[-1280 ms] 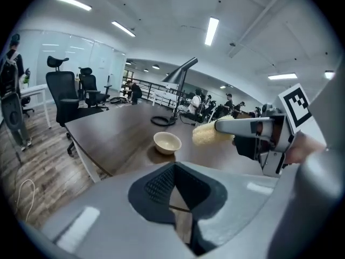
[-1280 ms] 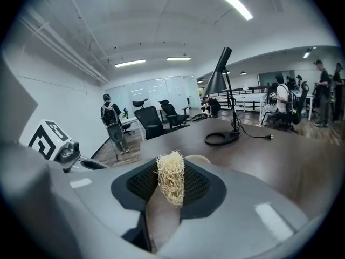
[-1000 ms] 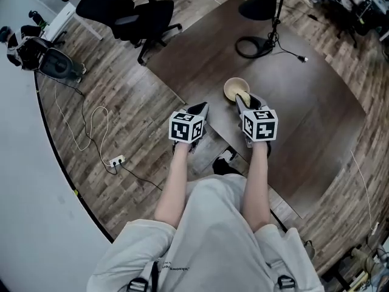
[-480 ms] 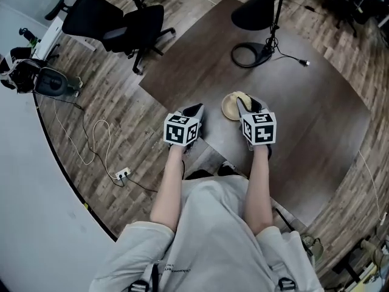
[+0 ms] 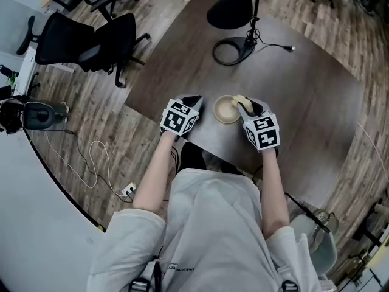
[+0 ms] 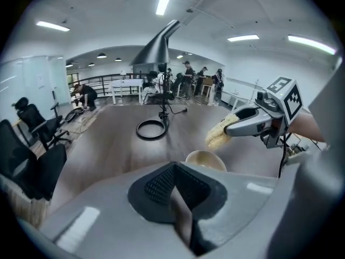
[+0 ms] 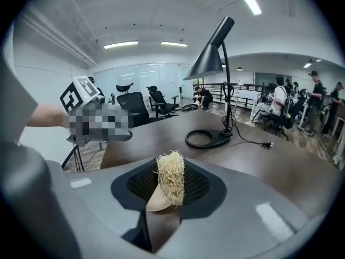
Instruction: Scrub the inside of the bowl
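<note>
I'm watching the small tan bowl [image 5: 225, 111] sitting upright on the dark worktop [image 5: 304, 84], close to the edge nearest the person and between the two grippers. The right gripper [image 5: 245, 106] is hovering at the bowl's right rim, its fingers clamping a straw-coloured fibrous scrubber [image 7: 171, 182] by its middle, so a ragged tuft is sticking out past the tips. From the left gripper view that tuft is hanging just above and beyond the bowl, apparently not touching it. The left gripper [image 6: 173, 183] is waiting just beside the bowl on its left, its fingers pressed together with nothing between them. A lamp [image 6: 157, 52] is standing well apart, further back on the worktop. I'm judging the bowl to be light, rigid and smooth-walled, so I'm expecting it to skate or tip on this slick surface as soon as the scrubber pushes against the inside. I'm planning to part the left fingers and pinch the near-left rim, one finger inside and one outside, low enough to press the bowl down. The scrubber is looking soft and springy, so I'm counting on it bending and fraying under load rather than scratching. I'm meaning to press moderately and sweep round the wall
</note>
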`<move>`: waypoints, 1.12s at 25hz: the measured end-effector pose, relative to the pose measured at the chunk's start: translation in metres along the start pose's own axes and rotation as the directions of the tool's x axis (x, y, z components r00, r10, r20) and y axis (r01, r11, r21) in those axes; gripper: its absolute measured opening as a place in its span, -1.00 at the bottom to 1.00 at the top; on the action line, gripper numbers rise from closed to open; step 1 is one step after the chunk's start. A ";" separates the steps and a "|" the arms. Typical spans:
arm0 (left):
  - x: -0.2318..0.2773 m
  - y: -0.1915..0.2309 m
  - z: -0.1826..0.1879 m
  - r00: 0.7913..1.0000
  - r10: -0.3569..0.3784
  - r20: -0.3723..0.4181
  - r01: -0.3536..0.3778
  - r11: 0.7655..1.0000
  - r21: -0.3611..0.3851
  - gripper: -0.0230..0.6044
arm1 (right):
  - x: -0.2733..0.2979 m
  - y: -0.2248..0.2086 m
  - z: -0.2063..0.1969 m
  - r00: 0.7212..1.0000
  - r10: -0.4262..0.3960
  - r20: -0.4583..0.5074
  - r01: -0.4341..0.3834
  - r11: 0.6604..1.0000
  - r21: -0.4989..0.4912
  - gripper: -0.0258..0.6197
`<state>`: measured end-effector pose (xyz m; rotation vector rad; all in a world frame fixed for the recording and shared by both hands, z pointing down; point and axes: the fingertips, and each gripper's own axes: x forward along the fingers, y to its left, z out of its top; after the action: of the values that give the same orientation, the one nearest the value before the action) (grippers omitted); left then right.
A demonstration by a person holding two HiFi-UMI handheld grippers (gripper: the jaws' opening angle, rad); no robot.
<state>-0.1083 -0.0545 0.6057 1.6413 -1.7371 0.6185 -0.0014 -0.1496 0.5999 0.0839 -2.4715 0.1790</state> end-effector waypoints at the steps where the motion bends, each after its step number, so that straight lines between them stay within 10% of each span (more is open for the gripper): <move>1: 0.008 0.002 0.005 1.000 -0.027 -0.014 0.027 0.999 0.033 -0.93 | 0.001 -0.003 -0.003 1.000 -0.018 -0.009 0.018 1.000 0.009 -0.51; 14: 0.051 0.008 0.026 0.938 -0.298 -0.176 0.343 0.874 0.345 -0.93 | -0.001 0.007 -0.007 0.950 -0.305 -0.060 0.311 0.927 0.209 -0.51; 17: 0.067 0.005 0.025 0.921 -0.324 -0.217 0.389 0.788 0.478 -0.93 | -0.002 0.006 -0.014 0.925 -0.371 -0.080 0.379 0.894 0.241 -0.51; 23: 0.077 -0.015 0.020 0.884 -0.346 -0.313 0.457 0.506 0.731 -0.93 | -0.004 0.014 -0.023 0.880 -0.460 -0.115 0.473 0.837 0.276 -0.51; 25: 0.086 -0.021 0.016 0.850 -0.389 -0.354 0.521 0.527 0.671 -0.93 | -0.009 0.016 -0.023 0.868 -0.481 -0.124 0.496 0.819 0.290 -0.51; 28: 0.094 -0.023 0.005 0.791 -0.460 -0.402 0.610 0.630 0.480 -0.93 | -0.016 0.025 -0.023 0.851 -0.507 -0.136 0.524 0.799 0.297 -0.51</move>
<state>-0.0853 -0.1240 0.6693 2.2658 -0.7973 1.0716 0.0224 -0.1210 0.6049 0.8780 -2.2484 0.3410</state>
